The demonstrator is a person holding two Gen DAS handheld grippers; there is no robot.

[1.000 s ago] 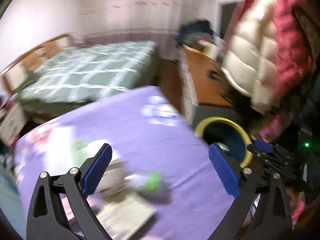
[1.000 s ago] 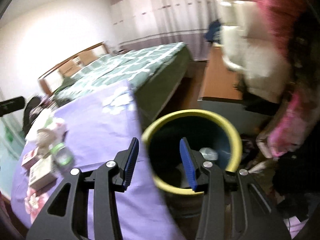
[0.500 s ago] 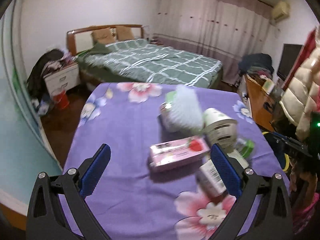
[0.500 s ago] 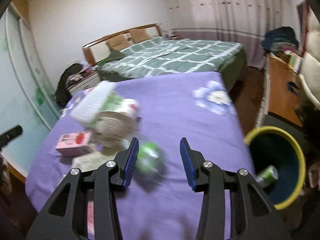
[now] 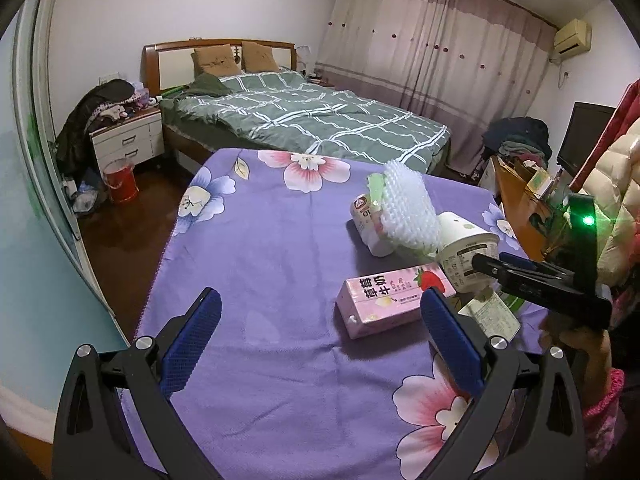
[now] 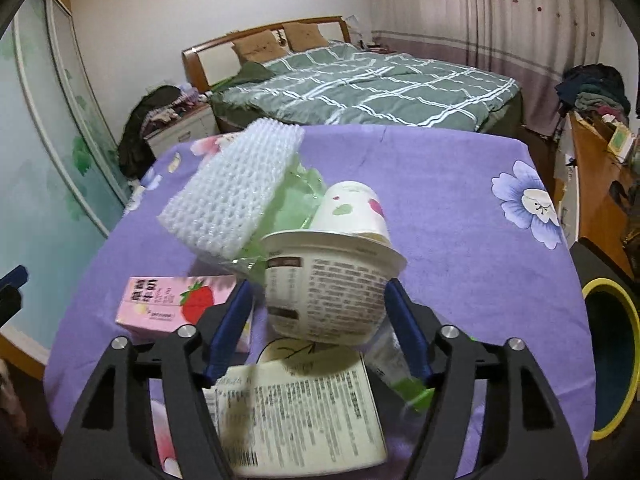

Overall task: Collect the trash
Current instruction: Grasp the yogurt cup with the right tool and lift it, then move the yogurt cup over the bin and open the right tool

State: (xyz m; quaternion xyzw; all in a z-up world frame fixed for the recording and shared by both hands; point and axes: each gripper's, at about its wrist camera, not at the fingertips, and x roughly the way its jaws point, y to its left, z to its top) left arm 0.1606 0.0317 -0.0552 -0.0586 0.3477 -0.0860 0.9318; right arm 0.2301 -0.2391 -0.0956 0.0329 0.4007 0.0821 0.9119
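Note:
Trash lies on the purple flowered tablecloth (image 5: 280, 248): a pink strawberry milk carton (image 5: 394, 300), a white foam net (image 5: 404, 208), a small yogurt cup (image 5: 366, 216) and a large white tub (image 5: 468, 256). My left gripper (image 5: 320, 316) is open over bare cloth, its right finger beside the pink carton. In the right wrist view the white tub (image 6: 328, 284) lies on its side between the fingers of my right gripper (image 6: 318, 312), whose jaws are opening; a gap shows at the left pad. Below it lie a flat printed carton (image 6: 300, 412) and a green-capped bottle (image 6: 404, 380).
A yellow-rimmed bin (image 6: 612, 360) stands off the table's right edge. A green bed (image 5: 312, 124), a nightstand (image 5: 128, 140) and a red bucket (image 5: 120, 180) lie beyond. A wooden desk (image 6: 596, 184) with clutter runs along the right. A padded jacket (image 5: 616, 200) hangs there.
Both views swung from the bin back to the table. The right gripper's jaws widened and now stand around the white tub. The left gripper came closer to the pink carton.

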